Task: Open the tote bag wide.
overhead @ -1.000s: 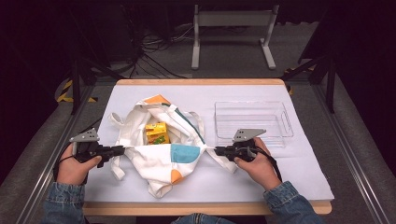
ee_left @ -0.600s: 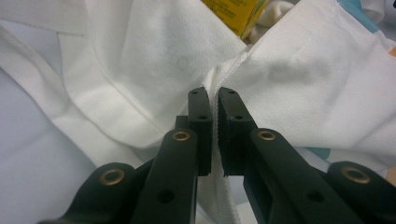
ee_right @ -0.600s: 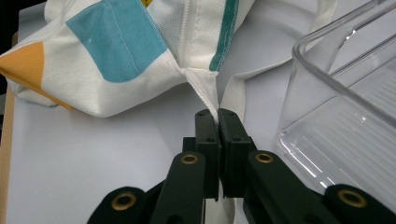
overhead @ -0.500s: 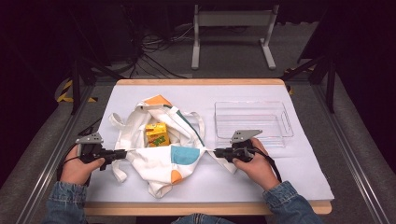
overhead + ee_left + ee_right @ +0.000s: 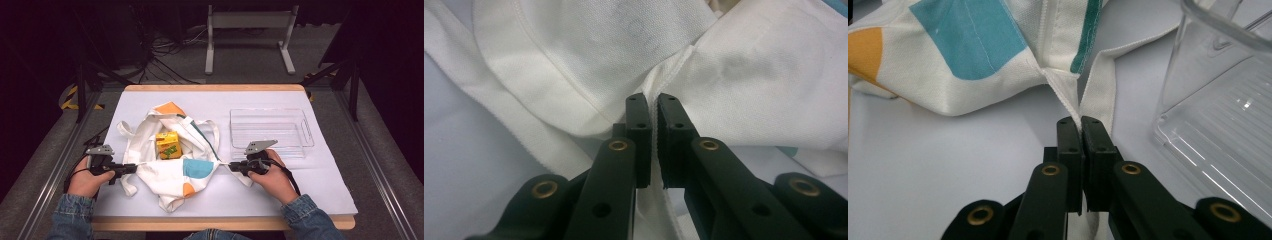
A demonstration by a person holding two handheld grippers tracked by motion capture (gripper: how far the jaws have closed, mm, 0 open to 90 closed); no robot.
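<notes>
The two grippers sit a little farther apart than a moment ago, and the cloth bag (image 5: pixel 172 160) between them is drawn out wider, its mouth gaping more across the near half of the table. The left gripper (image 5: pixel 654 107) has its jaws pressed together on a fold of white fabric at the bag's left rim, the seam running straight into the narrow slit between the pads. The right gripper (image 5: pixel 1081 127) is likewise clamped, its jaws closed on a thin white edge of the bag where a strap and a green-trimmed seam meet, with a blue patch and an orange patch of the cloth lying just beyond. From above, the left hand (image 5: pixel 87 177) holds its tool near the table's left edge and the right hand (image 5: pixel 272 175) holds its own toward the middle of the near edge. Inside the open bag sits a yellow carton (image 5: pixel 167 145), upright on the cloth. A clear plastic tray (image 5: pixel 307 132) rests on the white sheet (image 5: pixel 300 195) toward the right edge, just beside the right gripper but not touching the bag.
</notes>
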